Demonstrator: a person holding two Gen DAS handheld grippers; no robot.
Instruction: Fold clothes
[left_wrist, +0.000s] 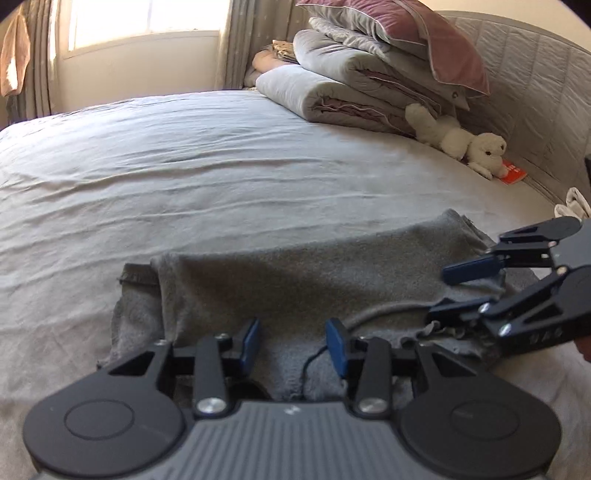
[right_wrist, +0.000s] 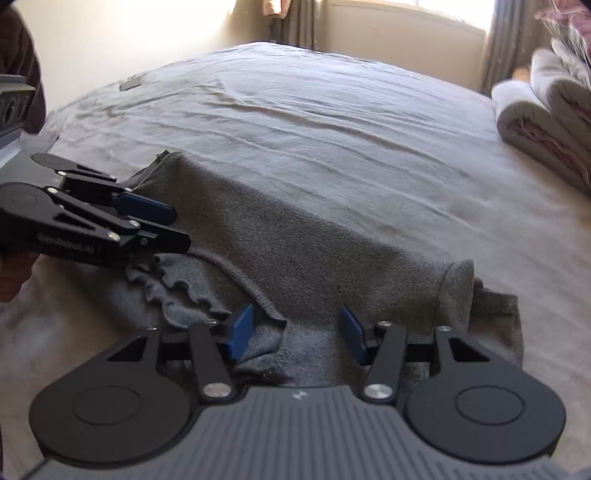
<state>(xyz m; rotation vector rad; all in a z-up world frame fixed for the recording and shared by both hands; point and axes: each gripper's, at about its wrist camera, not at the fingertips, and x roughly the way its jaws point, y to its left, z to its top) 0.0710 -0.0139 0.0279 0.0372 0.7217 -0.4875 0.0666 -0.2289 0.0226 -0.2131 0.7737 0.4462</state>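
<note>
Left wrist view first: the grey garment (left_wrist: 295, 273) lies partly folded across the lower middle of the frame on the pale bed sheet (left_wrist: 221, 166), and the left gripper (left_wrist: 293, 341) hangs over its near edge at bottom centre, blue pads apart with nothing pinched between them. At right the right gripper (left_wrist: 443, 295) comes in, fingers also parted over the cloth. This looks like mid-fold; the next move calls for both to close on the near hem and carry it over. Only this view shows the plush toy (left_wrist: 461, 144) and the stacked quilts (left_wrist: 369, 74) at upper right (well clear of the work). Right wrist view: the right gripper (right_wrist: 295, 332) sits at bottom centre, pads apart above a rumpled edge; the left gripper (right_wrist: 166, 229) enters at left, and here alone a frilled trim (right_wrist: 177, 288) shows.
</note>
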